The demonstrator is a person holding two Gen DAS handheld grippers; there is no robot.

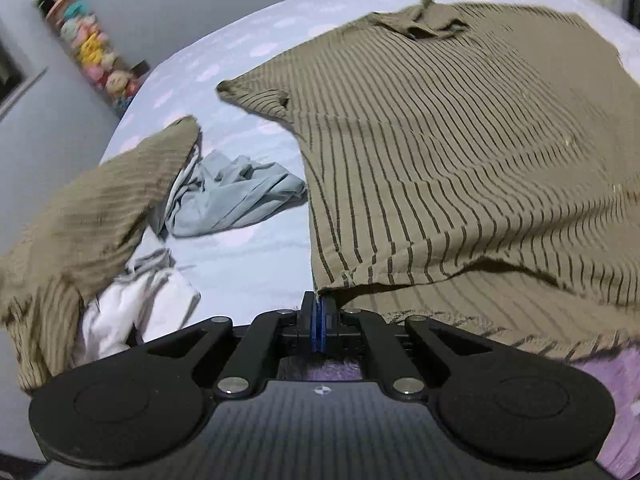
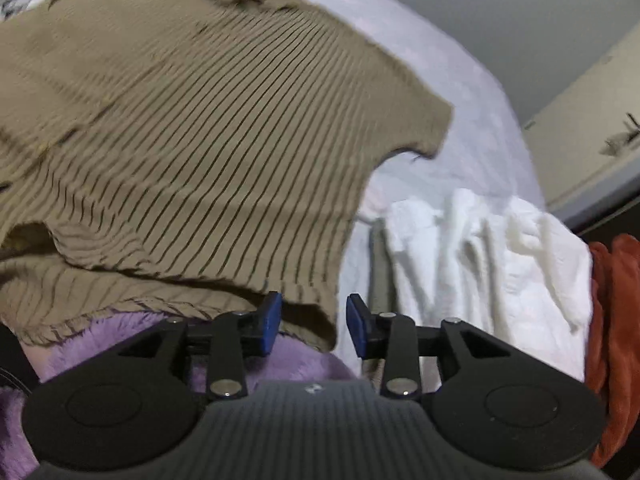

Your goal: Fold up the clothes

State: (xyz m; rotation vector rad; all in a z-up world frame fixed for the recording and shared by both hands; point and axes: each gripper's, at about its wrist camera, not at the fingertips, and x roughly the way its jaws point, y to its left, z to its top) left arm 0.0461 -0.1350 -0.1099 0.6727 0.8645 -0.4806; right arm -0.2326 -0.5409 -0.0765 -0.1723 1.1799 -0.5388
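Observation:
An olive-tan shirt with thin dark stripes [image 1: 460, 152] lies spread on a pale lilac bed sheet [image 1: 248, 256], collar at the far end. My left gripper [image 1: 319, 320] is shut on the shirt's near left hem corner. In the right wrist view the same shirt [image 2: 192, 152] fills the left and centre. My right gripper [image 2: 314, 322] is open, its blue pads on either side of the shirt's near right hem corner, which hangs between them. The front hem is lifted off the back layer.
A crumpled light blue garment [image 1: 236, 196], a second striped tan garment [image 1: 92, 216] and white cloth [image 1: 132, 312] lie to the left. A white textured garment [image 2: 488, 256] and orange cloth [image 2: 612, 320] lie to the right. Purple fleece [image 2: 288, 356] sits under the grippers.

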